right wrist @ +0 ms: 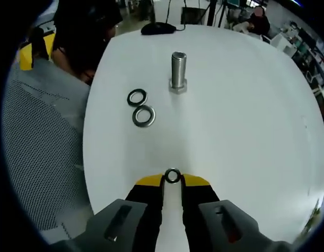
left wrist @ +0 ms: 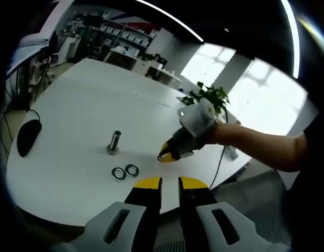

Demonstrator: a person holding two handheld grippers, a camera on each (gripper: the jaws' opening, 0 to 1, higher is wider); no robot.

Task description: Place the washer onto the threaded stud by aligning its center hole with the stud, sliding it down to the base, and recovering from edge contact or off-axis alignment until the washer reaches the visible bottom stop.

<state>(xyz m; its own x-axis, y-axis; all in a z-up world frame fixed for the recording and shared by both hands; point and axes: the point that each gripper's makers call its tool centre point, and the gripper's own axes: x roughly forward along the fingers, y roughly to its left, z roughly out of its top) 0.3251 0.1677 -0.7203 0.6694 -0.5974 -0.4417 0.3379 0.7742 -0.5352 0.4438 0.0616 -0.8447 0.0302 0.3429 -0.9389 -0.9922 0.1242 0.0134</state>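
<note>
Right gripper (right wrist: 172, 179), black with yellow tips: jaws narrow, pinching a small silver metal washer (right wrist: 172, 176) by its edges, low over the white round table (right wrist: 246, 136). The held washer sat well short of the grey threaded steel stud (right wrist: 178, 71), which stood upright on its hexagonal base. Two more metal ring washers (right wrist: 141, 107) lay flat on the table, touching each other, just beside the stud. Left gripper (left wrist: 169, 184): jaws nearly closed, nothing between them, held off the table's near edge. A black computer mouse (left wrist: 28, 135) lay at the far rim.
</note>
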